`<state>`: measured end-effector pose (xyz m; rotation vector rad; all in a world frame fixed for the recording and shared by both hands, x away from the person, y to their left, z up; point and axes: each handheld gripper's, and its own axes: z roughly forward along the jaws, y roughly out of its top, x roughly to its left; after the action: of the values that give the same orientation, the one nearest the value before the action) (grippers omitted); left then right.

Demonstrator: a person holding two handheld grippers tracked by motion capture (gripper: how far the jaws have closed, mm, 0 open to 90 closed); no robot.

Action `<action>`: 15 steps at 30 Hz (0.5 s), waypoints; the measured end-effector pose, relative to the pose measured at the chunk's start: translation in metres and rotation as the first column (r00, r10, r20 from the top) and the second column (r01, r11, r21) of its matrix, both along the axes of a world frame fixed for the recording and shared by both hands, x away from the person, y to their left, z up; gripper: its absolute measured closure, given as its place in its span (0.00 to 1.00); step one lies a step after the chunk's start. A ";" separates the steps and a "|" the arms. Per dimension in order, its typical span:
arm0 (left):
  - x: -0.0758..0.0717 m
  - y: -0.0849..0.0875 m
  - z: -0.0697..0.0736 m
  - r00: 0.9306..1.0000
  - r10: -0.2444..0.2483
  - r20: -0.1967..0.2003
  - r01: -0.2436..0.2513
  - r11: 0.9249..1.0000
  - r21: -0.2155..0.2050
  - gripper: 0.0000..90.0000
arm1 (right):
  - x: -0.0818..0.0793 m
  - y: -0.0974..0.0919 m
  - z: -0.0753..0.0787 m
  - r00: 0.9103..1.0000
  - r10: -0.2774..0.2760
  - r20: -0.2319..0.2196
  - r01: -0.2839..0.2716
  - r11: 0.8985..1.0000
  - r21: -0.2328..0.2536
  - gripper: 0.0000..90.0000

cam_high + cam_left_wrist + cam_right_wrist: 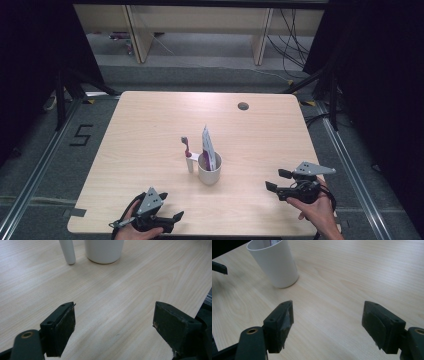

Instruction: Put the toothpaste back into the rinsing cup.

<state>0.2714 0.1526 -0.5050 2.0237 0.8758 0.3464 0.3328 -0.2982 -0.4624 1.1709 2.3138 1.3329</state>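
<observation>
White ceramic mug [209, 170] stands upright mid light-wood bench [150, 130], white-and-purple toothpaste tube [208, 147] standing in it. Red-and-white toothbrush [187, 154] stands upright just beside the mug, on its left in the high view. Left gripper [172, 220] near the bench's front edge, jaws released, nothing between them. Right gripper [278, 180] right of the mug, well apart, jaws released and empty.

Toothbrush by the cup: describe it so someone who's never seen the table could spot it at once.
Start at the light wooden table and find the white plastic cup near its middle, with a flat white-and-purple tube sticking out of it. Just left of the cup stands a white-handled toothbrush. It is thin, upright and outside the cup, with a reddish head on top.
</observation>
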 end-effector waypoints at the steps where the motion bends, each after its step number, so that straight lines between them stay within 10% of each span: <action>1: 0.000 0.000 0.000 1.000 -0.002 -0.004 0.002 1.000 0.005 0.20 | 0.000 0.000 0.000 1.000 0.000 0.000 0.000 1.000 0.000 0.29; 15: -0.001 0.002 0.000 1.000 -0.018 -0.001 0.018 1.000 0.022 0.20 | -0.015 -0.011 -0.007 0.999 -0.024 -0.026 0.024 1.000 0.001 0.29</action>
<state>0.2704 0.1545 -0.5050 2.0509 0.8579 0.3465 0.3182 -0.3090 -0.4698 1.2191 2.3099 1.3185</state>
